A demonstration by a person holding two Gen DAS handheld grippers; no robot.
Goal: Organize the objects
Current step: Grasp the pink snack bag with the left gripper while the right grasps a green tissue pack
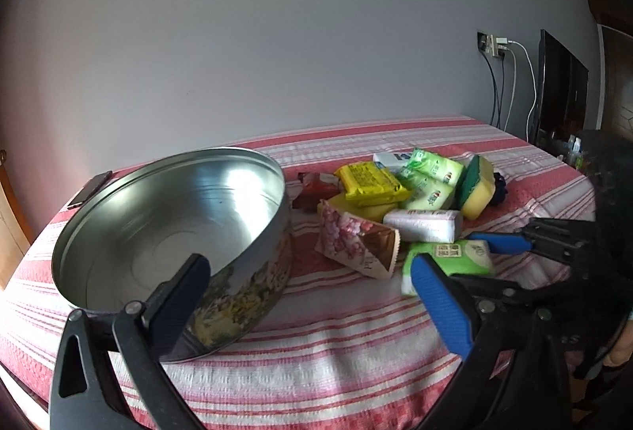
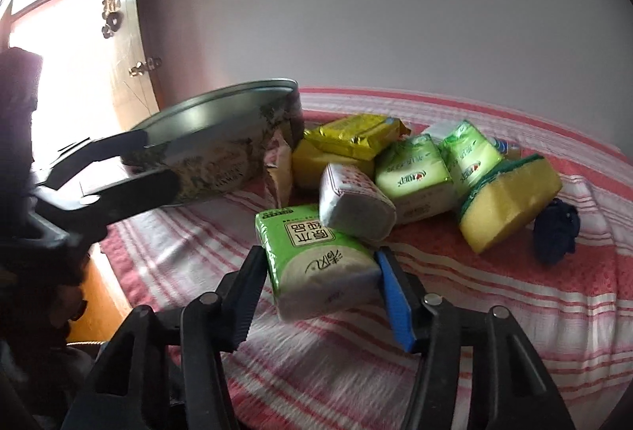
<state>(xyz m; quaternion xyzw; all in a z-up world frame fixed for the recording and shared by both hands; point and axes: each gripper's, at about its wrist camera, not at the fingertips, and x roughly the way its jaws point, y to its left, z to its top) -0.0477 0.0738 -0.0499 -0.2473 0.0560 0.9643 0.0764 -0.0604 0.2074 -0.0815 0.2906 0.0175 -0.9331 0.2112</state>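
Right tool closed on the green tissue pack; left tool holds the tin, tilted, at its left

Left wrist view: the left tool stands wide, one finger inside and one outside the wall of the round tin, gripping it so it tips up off the striped bench; the green tissue pack lies right of the tin, between the right tool's blue pads; right wrist view: the right tool clamps the pack across its short sides, long axis running away from the camera; the tin lies up and left, open mouth raised, so the pack must travel leftward; the remaining packets and sponge sit behind.
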